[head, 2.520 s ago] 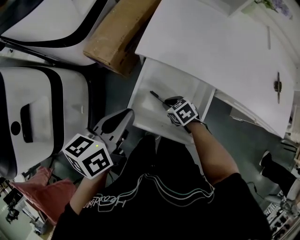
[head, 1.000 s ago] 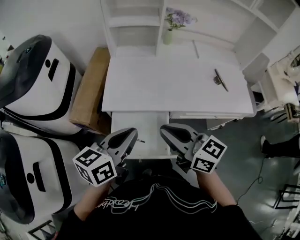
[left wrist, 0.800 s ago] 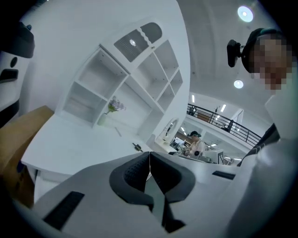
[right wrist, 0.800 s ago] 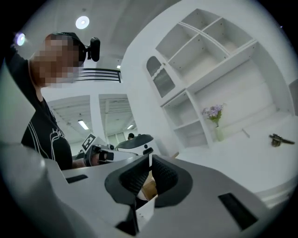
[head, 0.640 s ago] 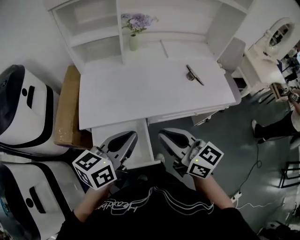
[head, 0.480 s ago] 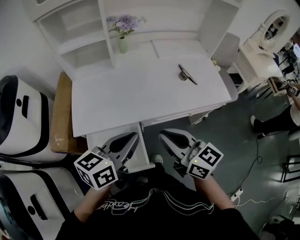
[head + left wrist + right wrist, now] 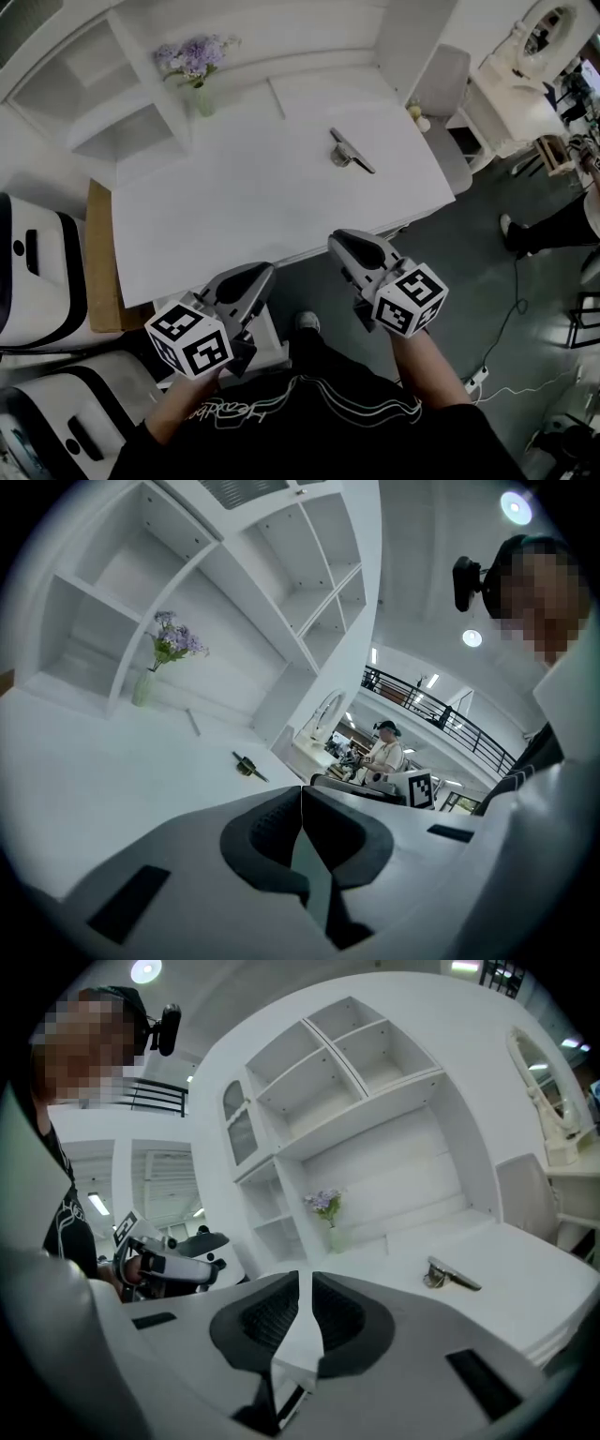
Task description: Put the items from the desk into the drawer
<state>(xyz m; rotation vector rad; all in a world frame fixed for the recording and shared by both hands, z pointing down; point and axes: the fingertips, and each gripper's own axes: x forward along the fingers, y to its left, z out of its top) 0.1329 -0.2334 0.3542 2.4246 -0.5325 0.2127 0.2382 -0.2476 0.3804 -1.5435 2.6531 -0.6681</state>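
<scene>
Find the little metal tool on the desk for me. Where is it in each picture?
Head view: the tool lies above the middle, on the far right part of the desk.
Left gripper view: the tool is just left of centre.
Right gripper view: the tool is right of centre.
Shared landmark: the vase of flowers, left of the tool in all three.

head view: high, steeply down on desk (image 7: 234, 206) | both gripper views: low, across it | shared: flower vase (image 7: 203, 98)
</scene>
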